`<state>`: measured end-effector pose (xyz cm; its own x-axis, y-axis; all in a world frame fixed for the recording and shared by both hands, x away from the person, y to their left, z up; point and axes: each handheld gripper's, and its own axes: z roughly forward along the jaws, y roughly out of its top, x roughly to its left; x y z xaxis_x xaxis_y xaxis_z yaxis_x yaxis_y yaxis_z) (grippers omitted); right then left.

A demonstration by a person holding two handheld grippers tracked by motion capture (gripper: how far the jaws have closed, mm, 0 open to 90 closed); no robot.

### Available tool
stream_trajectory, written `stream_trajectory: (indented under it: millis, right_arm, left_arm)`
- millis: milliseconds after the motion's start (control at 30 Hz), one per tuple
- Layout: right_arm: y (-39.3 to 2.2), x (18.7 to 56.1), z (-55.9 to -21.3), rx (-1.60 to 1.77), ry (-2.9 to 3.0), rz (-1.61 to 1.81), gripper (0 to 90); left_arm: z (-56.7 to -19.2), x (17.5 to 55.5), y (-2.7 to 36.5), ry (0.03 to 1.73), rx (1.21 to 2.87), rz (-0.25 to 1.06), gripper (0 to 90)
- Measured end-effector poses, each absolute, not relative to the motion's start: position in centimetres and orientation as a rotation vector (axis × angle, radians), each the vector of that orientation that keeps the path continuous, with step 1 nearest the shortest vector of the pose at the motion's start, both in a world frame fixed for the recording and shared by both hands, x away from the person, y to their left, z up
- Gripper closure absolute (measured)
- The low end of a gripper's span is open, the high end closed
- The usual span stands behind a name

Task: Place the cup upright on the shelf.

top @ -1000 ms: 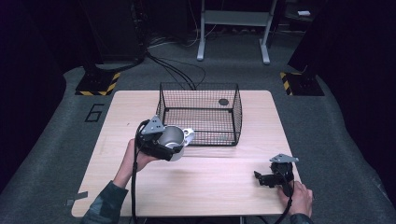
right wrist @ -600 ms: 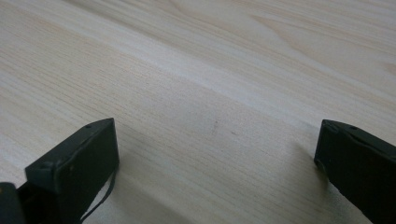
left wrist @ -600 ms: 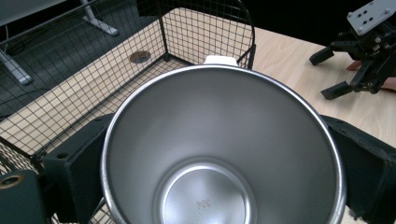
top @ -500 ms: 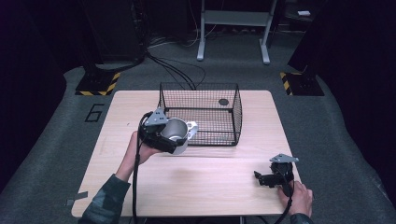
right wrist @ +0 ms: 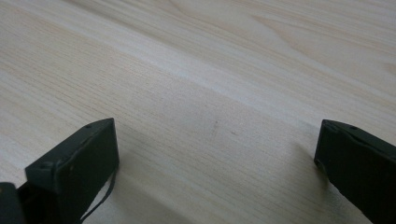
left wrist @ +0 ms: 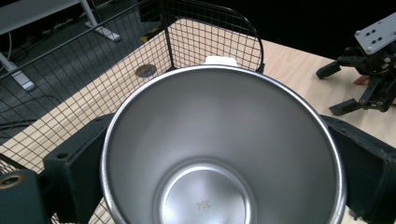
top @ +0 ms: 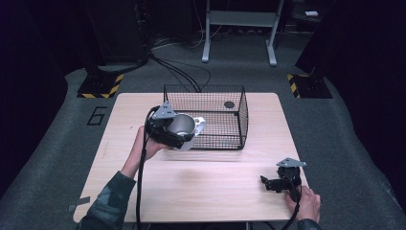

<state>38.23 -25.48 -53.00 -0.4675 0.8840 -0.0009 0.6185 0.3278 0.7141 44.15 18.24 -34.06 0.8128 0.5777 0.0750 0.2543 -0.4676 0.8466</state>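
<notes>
Spanning the middle of the high view, table (top: pixel 201 191): pale wood, rectangular, on grey carpet.

Basket (top: pixel 225 103): black wire mesh, open top, on the far half of the table; a small dark disc (top: pixel 229 104) lies on its floor near the far right corner. In the left gripper view the mesh wall rises just behind the cup rim.

Cup (top: pixel 181 125): plain steel, tilted, mouth facing the high camera. Held off the table at the near left corner of the basket, against or just in front of the mesh; whether it touches the wire cannot be told. A white piece (top: pixel 198 125) shows just beyond the rim on the basket side. In the left gripper view the cup (left wrist: pixel 224 149) is seen straight down its bore, small stamped marks on the bottom, not legible.

Left gripper (top: pixel 168 129): raised above the table, carried by the left hand (top: pixel 146 148). Jaws parted to the cup's width, one black pad pressed on each side of the wall; clamped on the cup.

Right gripper (top: pixel 274 183): at the near right part of the table, well apart from cup and basket, resting on or just over the wood. Jaws spread wide, nothing between them but bare tabletop; released. Right hand (top: pixel 304 203) grips it from behind.
</notes>
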Motion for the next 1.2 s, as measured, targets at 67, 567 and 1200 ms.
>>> stream_trajectory:
  millis: [67, 567, 1200]
  right_arm:
    - [-25.5, 38.2, -53.0, 1.329, 2.207, 0.926, 0.0]
    - [-25.5, 38.3, -53.0, 1.322, 2.210, 0.926, 0.0]
    - [-25.5, 38.2, -53.0, 1.327, 2.209, 0.926, 0.0]
  left_arm:
    - [-34.0, 44.5, 18.2, 0.615, 2.062, 0.434, 6.0]
    - [-33.1, 47.3, 17.6, 0.649, 2.056, 0.448, 6.0]
    - [-33.0, 50.7, 16.2, 0.705, 2.055, 0.449, 6.0]
